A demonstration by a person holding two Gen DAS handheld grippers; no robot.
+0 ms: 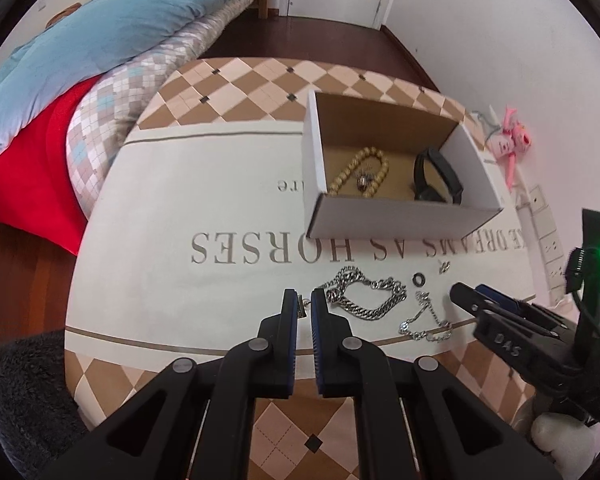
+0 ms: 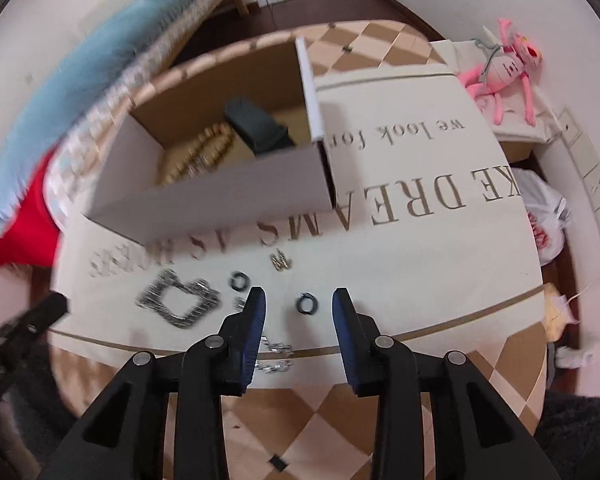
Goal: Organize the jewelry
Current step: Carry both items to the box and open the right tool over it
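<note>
**Left gripper pinching a chain clasp beside the open box**

Fingers point(image 1: 289, 304) of the left gripper point(image 1: 304, 305) nearly closed around the small clasp point(image 1: 302, 307) ending a chunky silver chain point(image 1: 364, 298) on the surface point(image 1: 180, 280). Thinner chain point(image 1: 426, 322), dark ring point(image 1: 420, 279) and small earring point(image 1: 444, 267) lying to the right. Right gripper point(image 1: 470, 295) low near them. Beyond: cardboard box point(image 1: 392, 216) with beaded bracelet point(image 1: 360, 172) and black band point(image 1: 436, 182)
</note>
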